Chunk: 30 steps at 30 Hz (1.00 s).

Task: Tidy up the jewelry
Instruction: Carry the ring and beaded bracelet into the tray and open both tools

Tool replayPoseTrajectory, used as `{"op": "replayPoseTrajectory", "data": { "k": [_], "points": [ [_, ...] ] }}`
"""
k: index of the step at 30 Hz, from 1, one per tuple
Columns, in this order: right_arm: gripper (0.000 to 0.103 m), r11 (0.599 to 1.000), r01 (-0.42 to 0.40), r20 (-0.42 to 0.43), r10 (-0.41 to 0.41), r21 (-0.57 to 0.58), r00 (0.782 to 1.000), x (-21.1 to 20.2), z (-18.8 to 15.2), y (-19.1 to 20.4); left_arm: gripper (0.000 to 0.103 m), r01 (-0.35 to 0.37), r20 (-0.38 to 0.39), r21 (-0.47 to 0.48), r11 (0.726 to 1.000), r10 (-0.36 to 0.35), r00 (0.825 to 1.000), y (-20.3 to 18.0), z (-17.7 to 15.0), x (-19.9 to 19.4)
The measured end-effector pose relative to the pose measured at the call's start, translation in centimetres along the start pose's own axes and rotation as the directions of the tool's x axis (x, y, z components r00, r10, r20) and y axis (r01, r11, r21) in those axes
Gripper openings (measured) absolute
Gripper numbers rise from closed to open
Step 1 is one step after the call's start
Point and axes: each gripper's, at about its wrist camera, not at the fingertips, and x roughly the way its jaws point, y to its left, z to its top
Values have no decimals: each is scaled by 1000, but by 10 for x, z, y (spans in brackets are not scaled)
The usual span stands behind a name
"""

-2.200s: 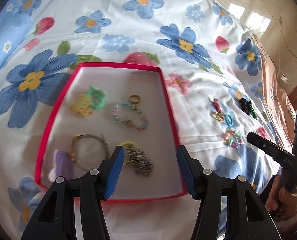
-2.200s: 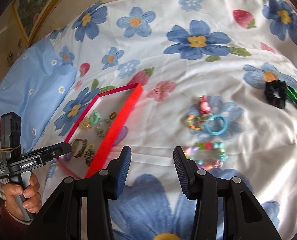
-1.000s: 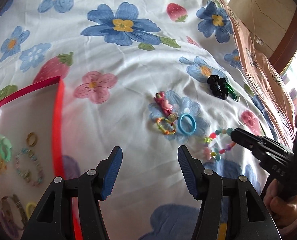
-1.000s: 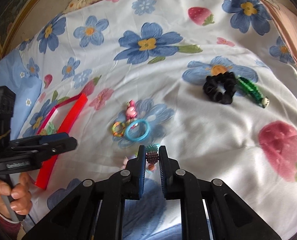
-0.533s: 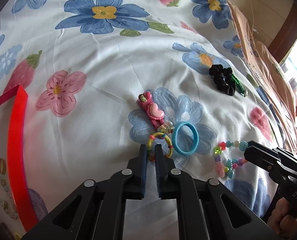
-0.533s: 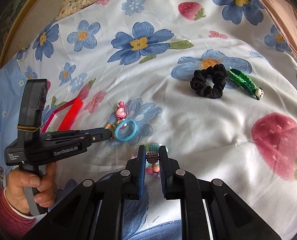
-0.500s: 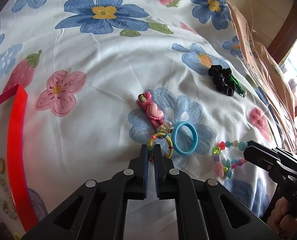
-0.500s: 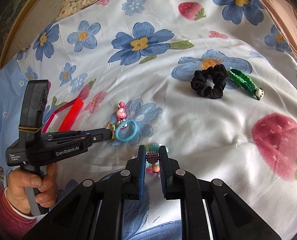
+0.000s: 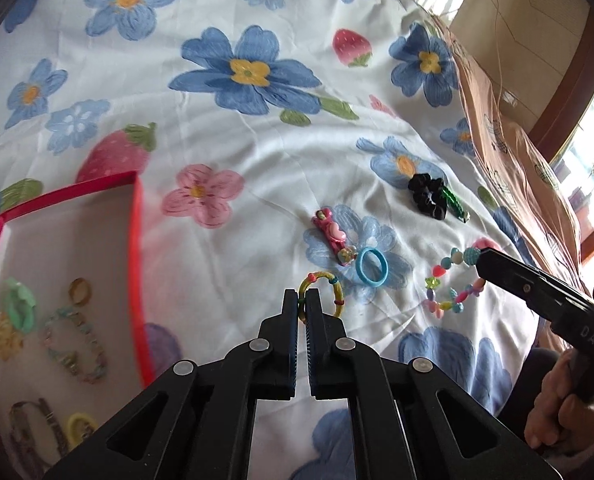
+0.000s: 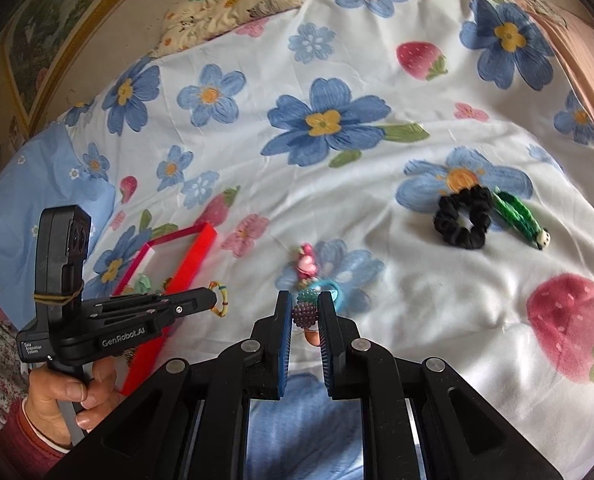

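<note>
both grippers are mid-pickup, each w/ a piece already nipped. the left gripper has its jaws pinched shut on the rim of the yellow multicolour ring, which looks lifted just clear of the floral sheet. the right gripper is clamped on a purple bead of the beaded bracelet, the rest of the loop hanging below its tips.

next move, i'd say — carry both across to the red-rimmed tray on the left and let go over a bare patch of its white floor, w/o snagging the rings and bracelets already lying there.

left wrist view shows the tray's contents and the bracelet's whole loop of beads; right wrist view shows only the clamped bead, but gives the black scrunchie and green clip clearly, touching each other, well apart from the tray. pink clip and blue hair tie wait on the sheet.
</note>
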Motion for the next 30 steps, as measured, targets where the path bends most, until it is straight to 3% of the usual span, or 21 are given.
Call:
{"op": "replayPoseTrajectory", "data": {
  "k": [11, 30],
  "points": [
    [12, 991, -88, -10, 88, -98, 996, 11, 10, 63, 3, -61, 72, -86, 994, 67, 995, 45, -31, -72],
    [12, 950, -227, -108, 208, -215, 972, 54, 0, 155, 3, -167, 88, -265, 949, 197, 976, 129, -72, -137]
  ]
}}
